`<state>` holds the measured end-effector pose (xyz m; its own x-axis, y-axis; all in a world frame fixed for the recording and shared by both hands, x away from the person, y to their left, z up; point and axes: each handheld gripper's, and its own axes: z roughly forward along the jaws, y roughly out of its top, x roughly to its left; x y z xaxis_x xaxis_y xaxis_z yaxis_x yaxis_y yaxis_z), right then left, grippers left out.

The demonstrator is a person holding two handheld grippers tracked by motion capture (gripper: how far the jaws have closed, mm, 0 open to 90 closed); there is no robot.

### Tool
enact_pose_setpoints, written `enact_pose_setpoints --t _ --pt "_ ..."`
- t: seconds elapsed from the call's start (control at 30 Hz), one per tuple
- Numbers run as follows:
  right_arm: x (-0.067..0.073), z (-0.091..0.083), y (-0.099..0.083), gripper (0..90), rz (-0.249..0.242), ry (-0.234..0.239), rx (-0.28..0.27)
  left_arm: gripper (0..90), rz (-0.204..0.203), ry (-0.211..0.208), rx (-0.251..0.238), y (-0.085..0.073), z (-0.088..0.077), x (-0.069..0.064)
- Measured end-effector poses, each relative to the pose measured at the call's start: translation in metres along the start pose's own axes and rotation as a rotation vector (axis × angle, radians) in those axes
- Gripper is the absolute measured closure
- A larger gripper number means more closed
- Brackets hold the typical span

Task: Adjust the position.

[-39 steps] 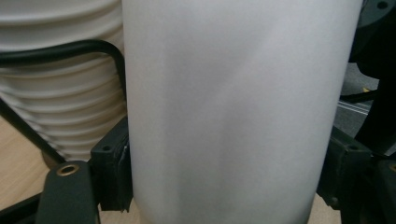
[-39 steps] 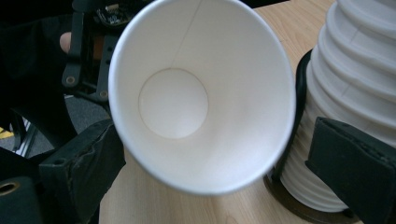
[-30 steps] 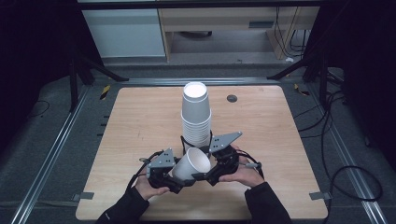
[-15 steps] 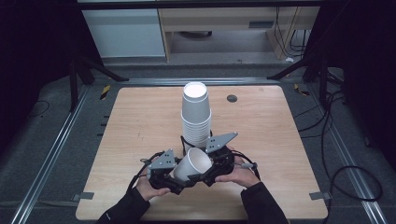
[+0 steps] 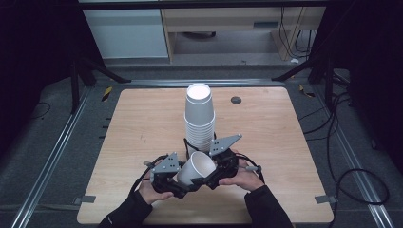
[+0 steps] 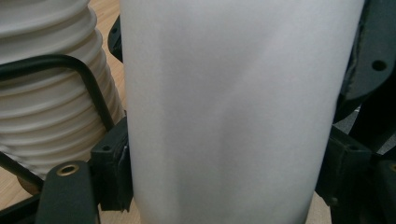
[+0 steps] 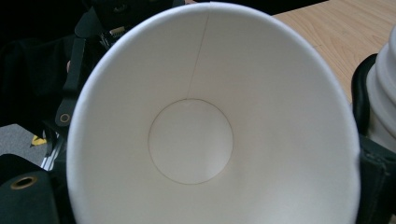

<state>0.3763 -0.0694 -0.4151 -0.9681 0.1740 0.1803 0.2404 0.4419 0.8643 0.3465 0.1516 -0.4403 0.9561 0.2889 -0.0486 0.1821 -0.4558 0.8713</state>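
Right hand-held gripper [image 5: 209, 176] jaws closing on paper cup [image 5: 196, 167] rim; left hand-held gripper [image 5: 178, 183] clamps cup wall.

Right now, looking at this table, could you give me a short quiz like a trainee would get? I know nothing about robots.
1. True or false: the single white paper cup stands upright on the light wooden table.
2. What sits between the jaws of the left gripper? A) the single cup's wall B) a metal spoon C) a blue cloth
3. Where is the tall stack of white paper cups relative to the single cup?

Key:
1. False: it is tipped on its side.
2. A.
3. Just beyond it, toward the table's middle.
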Motion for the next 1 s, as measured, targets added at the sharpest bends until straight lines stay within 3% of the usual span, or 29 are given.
enact_pose_setpoints --t 0.37,0.7,0.73,1.0 --pt "0.001 -0.002 0.002 9.6 -0.008 -0.006 0.001 20.1 -0.008 0.001 0.0 0.0 0.0 0.0" --pt "-0.001 -0.025 0.007 9.7 -0.017 -0.076 -0.041 15.5 -0.041 0.041 0.037 -0.004 -0.005 0.006" --pt "-0.001 -0.031 0.008 9.7 -0.016 -0.096 -0.045 15.5 -0.055 0.066 0.042 -0.005 -0.007 0.008" --pt "-0.002 -0.052 0.005 9.8 0.004 -0.169 -0.056 15.0 -0.107 0.135 0.073 -0.015 -0.02 0.017"
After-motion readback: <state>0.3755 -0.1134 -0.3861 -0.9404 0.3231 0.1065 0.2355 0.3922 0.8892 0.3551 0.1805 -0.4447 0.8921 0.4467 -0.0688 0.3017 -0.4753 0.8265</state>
